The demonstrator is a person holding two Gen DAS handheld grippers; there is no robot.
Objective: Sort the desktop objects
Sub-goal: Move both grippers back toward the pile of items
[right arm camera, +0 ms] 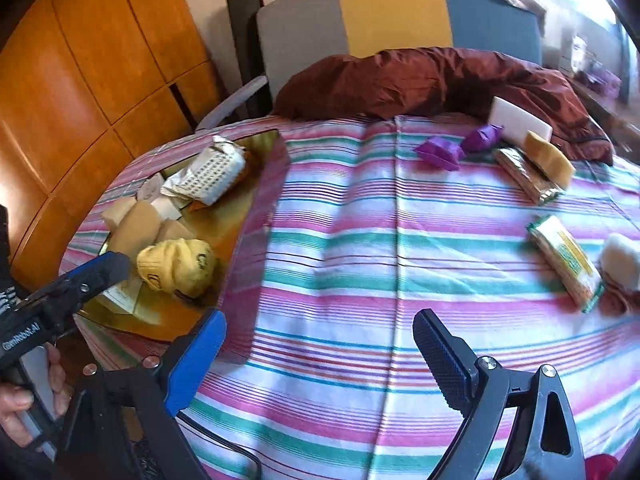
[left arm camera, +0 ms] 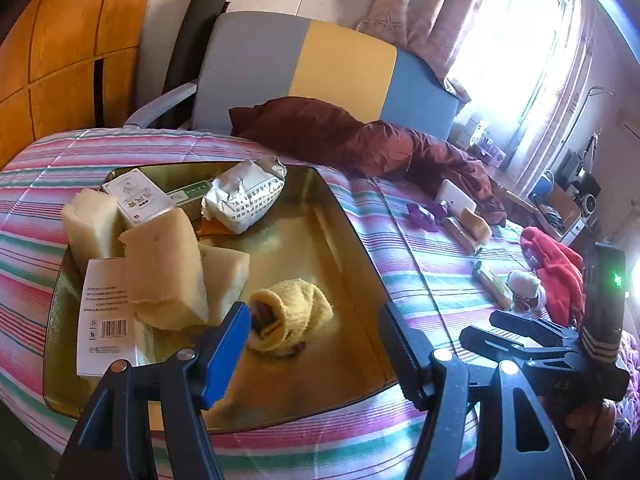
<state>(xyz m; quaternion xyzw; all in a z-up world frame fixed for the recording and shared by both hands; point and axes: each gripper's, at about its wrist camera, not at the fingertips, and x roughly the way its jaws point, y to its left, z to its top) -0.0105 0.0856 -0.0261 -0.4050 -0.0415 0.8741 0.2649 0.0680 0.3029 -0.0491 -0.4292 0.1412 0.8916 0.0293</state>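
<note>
A gold metal tray (left arm camera: pixel 344 248) lies on the striped bed at the left. It holds foam blocks (left arm camera: pixel 164 264), white boxes (left arm camera: pixel 106 312), a wrapped packet (left arm camera: pixel 244 196) and a rolled yellow sock (left arm camera: pixel 290 320). My left gripper (left arm camera: pixel 316 344) is open just above the tray, with the sock lying loose between its fingers. My right gripper (right arm camera: pixel 320 364) is open and empty over the bare striped cover. The sock (right arm camera: pixel 178 266) and the tray (right arm camera: pixel 260 168) show at left in the right wrist view. Snack packs (right arm camera: pixel 566 262), purple paper pieces (right arm camera: pixel 440 152), a foam block (right arm camera: pixel 548 158) and a white box (right arm camera: pixel 518 120) lie at right.
A dark red quilt (right arm camera: pixel 420 80) lies along the headboard (right arm camera: pixel 392 12). A red cloth (left arm camera: pixel 560 272) and a rolled pale sock (left arm camera: pixel 524 284) lie at the bed's right side. A wooden wardrobe (right arm camera: pixel 80 80) stands at left. A cluttered desk (left arm camera: pixel 568 196) is by the window.
</note>
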